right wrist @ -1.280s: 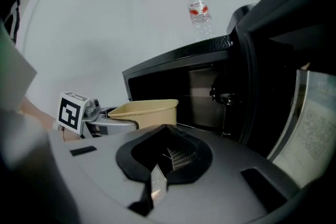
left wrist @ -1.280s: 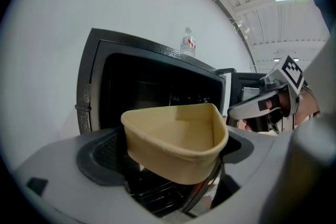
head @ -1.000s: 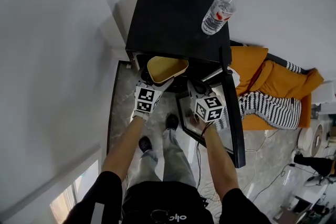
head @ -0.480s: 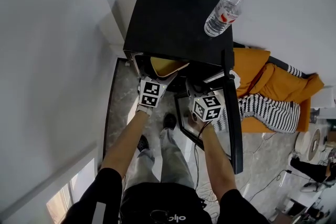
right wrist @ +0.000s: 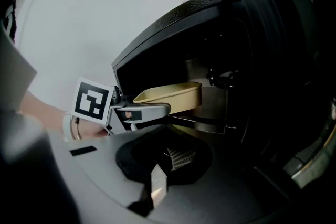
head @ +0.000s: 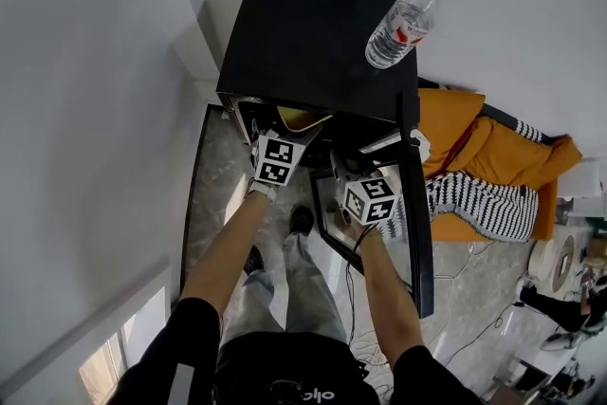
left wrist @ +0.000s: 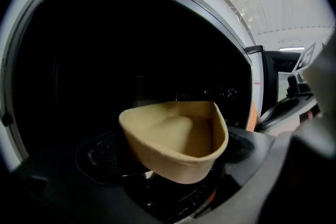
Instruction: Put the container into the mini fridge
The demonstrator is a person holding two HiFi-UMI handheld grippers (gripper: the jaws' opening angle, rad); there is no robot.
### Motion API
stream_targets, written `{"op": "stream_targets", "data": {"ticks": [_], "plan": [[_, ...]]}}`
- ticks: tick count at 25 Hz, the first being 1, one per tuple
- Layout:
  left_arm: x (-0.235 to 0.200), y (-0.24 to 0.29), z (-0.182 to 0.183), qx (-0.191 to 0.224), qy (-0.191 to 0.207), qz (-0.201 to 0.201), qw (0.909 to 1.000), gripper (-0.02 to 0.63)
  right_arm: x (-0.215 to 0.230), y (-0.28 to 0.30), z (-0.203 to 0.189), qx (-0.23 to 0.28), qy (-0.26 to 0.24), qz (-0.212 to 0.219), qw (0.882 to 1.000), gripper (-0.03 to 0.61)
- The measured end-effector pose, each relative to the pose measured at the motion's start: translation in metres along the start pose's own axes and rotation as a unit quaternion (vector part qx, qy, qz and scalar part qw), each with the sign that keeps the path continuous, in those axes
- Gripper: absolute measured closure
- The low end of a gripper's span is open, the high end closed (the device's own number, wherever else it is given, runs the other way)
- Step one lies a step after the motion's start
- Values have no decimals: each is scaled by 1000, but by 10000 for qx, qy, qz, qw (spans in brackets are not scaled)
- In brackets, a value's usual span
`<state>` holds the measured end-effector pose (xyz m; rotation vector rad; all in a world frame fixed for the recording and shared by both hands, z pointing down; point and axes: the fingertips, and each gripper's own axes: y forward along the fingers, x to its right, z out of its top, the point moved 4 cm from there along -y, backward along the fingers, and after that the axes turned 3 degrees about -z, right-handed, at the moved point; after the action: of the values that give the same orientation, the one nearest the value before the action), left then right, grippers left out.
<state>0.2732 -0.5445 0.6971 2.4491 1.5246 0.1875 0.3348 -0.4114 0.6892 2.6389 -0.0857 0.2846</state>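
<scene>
- Nearest the person, just below centre in the head view, the right gripper (right wrist: 163, 165) has its jaws pressed together on nothing, beside the open door (head: 413, 204).
- At its 10 o'clock, the left gripper (head: 287, 136) clamps the tan container (left wrist: 176, 139), which is partly inside the mini fridge (head: 313, 33).
- Farthest, at 1 o'clock, a water bottle (head: 398, 19) lies on the fridge top.
</scene>
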Motion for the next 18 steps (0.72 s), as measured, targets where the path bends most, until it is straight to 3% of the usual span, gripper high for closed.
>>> {"op": "stream_targets", "data": {"ticks": [18], "plan": [[1,4,-2,-160,104,42,9998,74,-5,-10,-10,-84,16,56,9999,571]]}}
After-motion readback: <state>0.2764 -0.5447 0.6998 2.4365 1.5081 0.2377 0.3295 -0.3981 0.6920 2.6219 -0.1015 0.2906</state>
